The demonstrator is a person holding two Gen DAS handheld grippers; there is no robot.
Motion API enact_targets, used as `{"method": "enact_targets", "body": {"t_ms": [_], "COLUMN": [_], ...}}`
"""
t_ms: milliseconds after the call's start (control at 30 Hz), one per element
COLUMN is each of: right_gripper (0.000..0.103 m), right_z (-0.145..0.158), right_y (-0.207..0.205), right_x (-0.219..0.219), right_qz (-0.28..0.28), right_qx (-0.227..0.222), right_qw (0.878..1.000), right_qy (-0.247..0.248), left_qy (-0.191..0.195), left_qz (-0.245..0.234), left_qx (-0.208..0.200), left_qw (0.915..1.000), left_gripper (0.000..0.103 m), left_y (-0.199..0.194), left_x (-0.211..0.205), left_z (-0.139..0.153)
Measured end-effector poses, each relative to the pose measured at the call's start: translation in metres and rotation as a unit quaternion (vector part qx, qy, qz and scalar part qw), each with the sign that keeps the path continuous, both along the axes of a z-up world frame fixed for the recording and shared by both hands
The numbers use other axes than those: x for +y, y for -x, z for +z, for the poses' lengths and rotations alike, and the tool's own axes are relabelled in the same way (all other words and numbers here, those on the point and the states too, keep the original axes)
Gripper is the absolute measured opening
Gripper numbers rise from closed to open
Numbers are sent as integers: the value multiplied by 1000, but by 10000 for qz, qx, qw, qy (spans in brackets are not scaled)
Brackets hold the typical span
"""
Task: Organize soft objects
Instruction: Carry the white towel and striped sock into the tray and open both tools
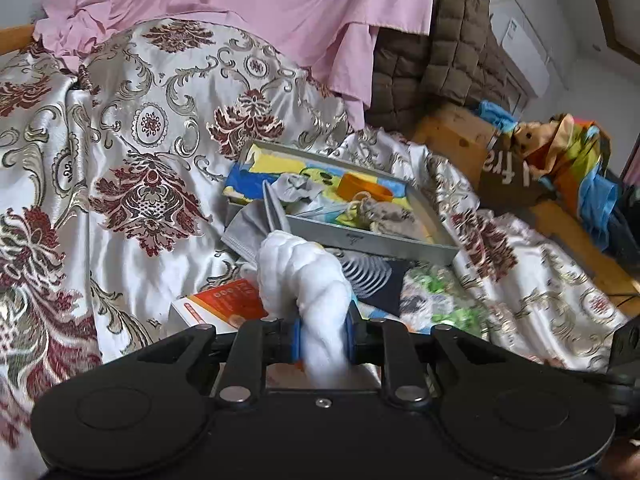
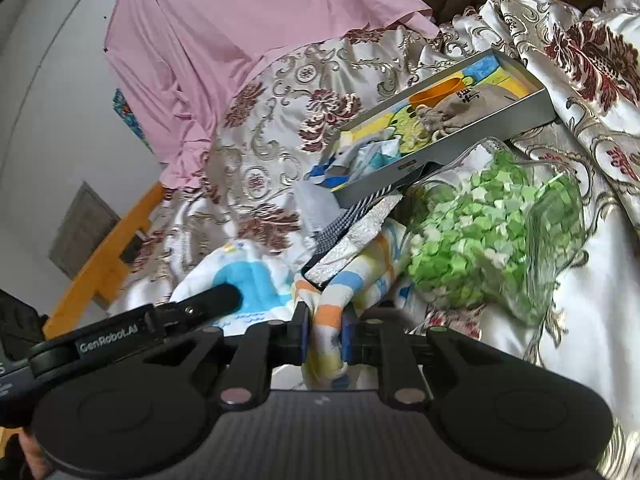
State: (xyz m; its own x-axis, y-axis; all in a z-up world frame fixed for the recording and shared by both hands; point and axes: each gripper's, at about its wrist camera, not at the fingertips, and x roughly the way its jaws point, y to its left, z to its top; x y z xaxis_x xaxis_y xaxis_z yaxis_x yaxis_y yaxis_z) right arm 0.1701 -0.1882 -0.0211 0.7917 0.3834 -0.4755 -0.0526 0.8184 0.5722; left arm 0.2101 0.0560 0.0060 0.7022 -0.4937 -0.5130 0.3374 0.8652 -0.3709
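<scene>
A white towel (image 1: 304,276), its underside printed in blue, orange and yellow, is bunched up over a bed spread with a floral satin cover (image 1: 132,152). The left tool (image 1: 322,340) is clamped on one white fold of it, blue pads pressing both sides. The right tool (image 2: 325,340) grips a checked corner of the same cloth. Just beyond lies a grey tray (image 1: 360,238) holding a pouch and an orange cup. A clear bag of green paper pieces (image 2: 492,232) sits beside it. A pink sheet (image 1: 280,4) is heaped behind.
</scene>
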Motion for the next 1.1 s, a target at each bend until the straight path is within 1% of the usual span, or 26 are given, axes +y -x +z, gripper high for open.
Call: {"method": "enact_targets", "body": {"t_ms": [33,100,167,233,300,333,367,400,467,500,633,800,900,1000,1100], "right_gripper": [17,17,17,17,17,17,17,17,17,17,17,17,17,17,17], "right_z": [6,21,35,46,55,58,61,63,70,73,93,112,124,134,145], "right_y": [6,19,31,40,47,48,49,51,51,51,47,42,41,34,19], "right_x": [1,8,16,27,42,51,57,61,66,65,60,57,54,52,47], "right_qz": [36,103,184,245,447,553,705,796,895,892,767,685,688,727,743], "right_qx": [-80,-316,-487,-564,-674,-690,-700,-724,-759,-773,-874,-1138,-1306,-1441,-1567], "right_qw": [9998,9965,9893,9795,9565,9453,9306,9201,9061,9028,9002,8907,8879,8893,8947], "right_qy": [174,768,1360,1919,2801,3140,3524,3767,4065,4135,4196,4348,4357,4279,4117], "left_qy": [53,122,153,154,163,171,177,185,192,201,298,398,443,536,652], "left_qz": [21,60,80,78,73,51,27,10,-16,-9,26,25,21,84,145], "left_qx": [-4,-35,-60,-93,-101,-96,-103,-117,-151,-169,-169,-228,-347,-490,-632], "left_qw": [10000,9999,9998,9998,9998,9998,9998,9998,9997,9997,9994,9989,9984,9973,9958], "left_gripper": [21,21,21,21,21,21,21,21,21,21,21,21,21,21,21], "left_y": [5,15,25,34,41,43,44,45,46,47,43,40,38,30,14], "left_x": [1,2,2,2,1,0,-1,-1,-2,-2,1,4,5,6,7], "left_z": [3,9,12,15,17,17,18,18,18,18,18,19,24,35,51]}}
